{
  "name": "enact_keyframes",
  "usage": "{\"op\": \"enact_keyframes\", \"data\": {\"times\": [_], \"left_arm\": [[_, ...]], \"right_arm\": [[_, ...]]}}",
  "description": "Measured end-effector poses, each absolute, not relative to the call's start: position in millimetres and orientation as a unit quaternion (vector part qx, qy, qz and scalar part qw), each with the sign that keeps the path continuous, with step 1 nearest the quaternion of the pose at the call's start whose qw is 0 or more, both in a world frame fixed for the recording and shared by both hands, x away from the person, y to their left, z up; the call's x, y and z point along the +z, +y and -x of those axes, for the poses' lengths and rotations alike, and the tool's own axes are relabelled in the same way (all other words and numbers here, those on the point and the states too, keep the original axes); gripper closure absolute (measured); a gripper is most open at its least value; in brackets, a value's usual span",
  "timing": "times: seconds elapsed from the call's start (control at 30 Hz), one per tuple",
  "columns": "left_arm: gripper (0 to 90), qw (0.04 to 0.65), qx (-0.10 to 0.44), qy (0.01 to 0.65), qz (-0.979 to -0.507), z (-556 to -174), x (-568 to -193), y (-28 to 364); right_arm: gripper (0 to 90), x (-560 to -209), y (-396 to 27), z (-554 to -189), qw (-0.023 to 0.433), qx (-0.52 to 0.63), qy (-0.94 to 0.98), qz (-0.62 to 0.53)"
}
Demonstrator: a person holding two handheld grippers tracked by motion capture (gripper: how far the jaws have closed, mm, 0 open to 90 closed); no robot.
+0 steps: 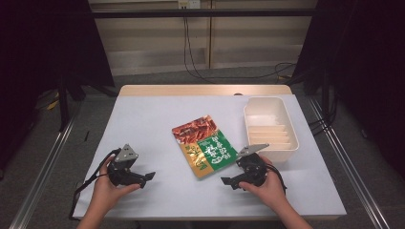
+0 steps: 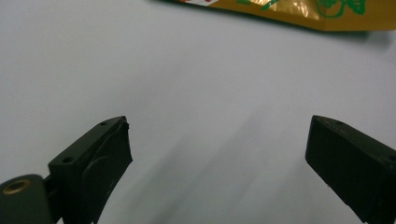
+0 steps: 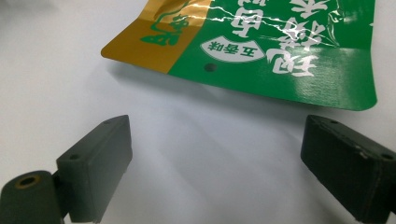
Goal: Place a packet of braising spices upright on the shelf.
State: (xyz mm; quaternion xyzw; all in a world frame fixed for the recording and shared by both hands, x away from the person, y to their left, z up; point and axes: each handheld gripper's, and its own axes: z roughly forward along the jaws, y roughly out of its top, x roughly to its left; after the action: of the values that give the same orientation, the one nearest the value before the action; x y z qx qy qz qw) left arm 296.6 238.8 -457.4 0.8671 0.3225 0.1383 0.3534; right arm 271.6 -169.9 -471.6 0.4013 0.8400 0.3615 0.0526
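Snack pouch lies flat mid-table, red end away from you, green-and-gold end toward you. Cream tray sits just right of it, near table's right edge, ribbed floor bare. Your right gripper rests on white table near pouch's near corner, jaws spread, nothing between; pouch edge just ahead of them. Your left gripper well apart at left, jaws spread too, pouch's gold edge farther off.

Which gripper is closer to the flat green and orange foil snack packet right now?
Right. The right gripper sits just off the flat green and orange foil snack packet, at its near right corner; the left gripper sits farther away, off its near left side.
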Motion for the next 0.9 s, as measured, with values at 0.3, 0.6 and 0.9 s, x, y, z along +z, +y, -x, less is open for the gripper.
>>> {"op": "enact_keyframes", "data": {"times": [0.3,0.6,0.9], "left_arm": [[7.5,0.357,0.139,0.323,-0.866,-297.0,-460.3,236.5],[7.6,0.345,0.140,0.316,-0.873,-297.6,-460.4,236.5],[7.8,0.338,0.141,0.316,-0.875,-297.5,-460.8,236.1]], "right_arm": [[11.9,-473.2,-166.1,-274.8,0.044,0.367,0.835,-0.409],[13.3,-474.2,-158.8,-278.5,0.041,0.368,0.833,-0.410],[12.2,-474.0,-154.9,-281.8,0.031,0.379,0.817,-0.432]]}}
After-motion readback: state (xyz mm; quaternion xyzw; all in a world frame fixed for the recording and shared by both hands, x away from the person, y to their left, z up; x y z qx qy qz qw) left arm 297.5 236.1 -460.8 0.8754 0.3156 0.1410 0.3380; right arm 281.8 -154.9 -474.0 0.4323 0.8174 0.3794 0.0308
